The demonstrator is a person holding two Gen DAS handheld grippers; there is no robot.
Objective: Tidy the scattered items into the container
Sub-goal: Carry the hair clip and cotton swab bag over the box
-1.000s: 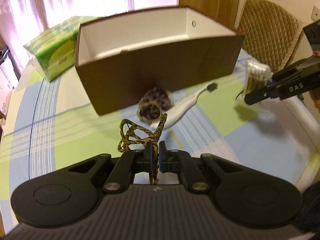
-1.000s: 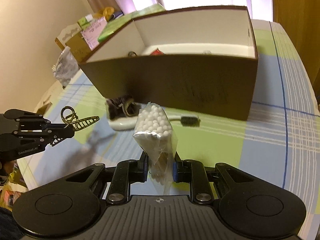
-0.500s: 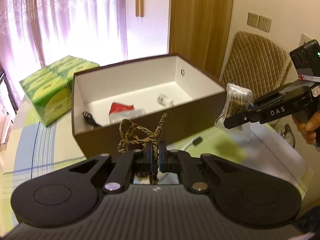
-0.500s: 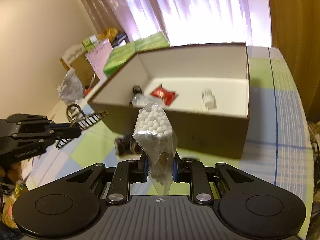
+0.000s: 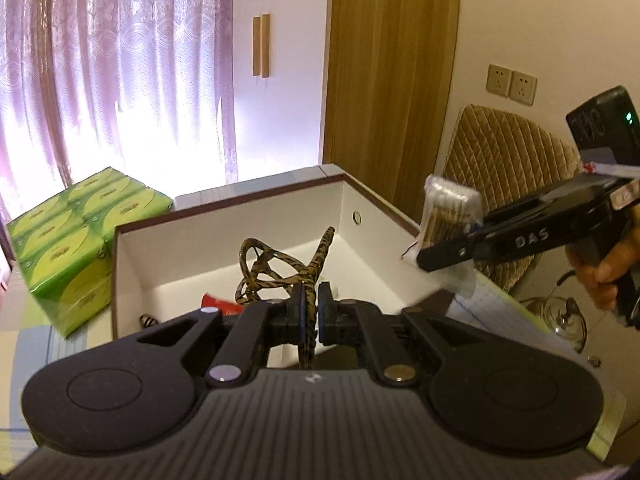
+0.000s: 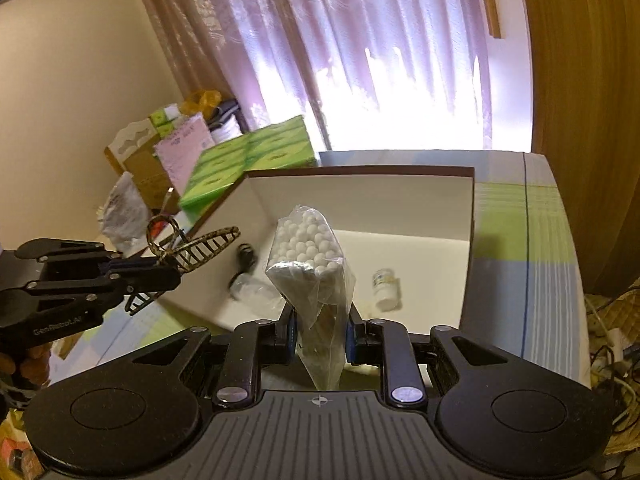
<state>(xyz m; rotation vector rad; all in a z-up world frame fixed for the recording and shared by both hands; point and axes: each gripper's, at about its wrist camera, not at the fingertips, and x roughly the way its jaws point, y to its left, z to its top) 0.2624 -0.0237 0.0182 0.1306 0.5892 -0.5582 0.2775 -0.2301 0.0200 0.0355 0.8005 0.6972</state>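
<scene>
Left hand-held gripper is clamped on a leopard-print hair clip, right hand-held gripper pinches a cotton swab bag, both over the brown box. Only the right view shows the small white bottle inside; green tissue packs sit far left.

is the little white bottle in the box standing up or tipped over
Tipped over: the white bottle lies on its side on the floor of the box, cap end toward the camera.

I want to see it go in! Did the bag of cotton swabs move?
Yes. The bag of cotton swabs, in the right gripper, went up and forward: it was low before the brown box, now it's over the opening.
</scene>
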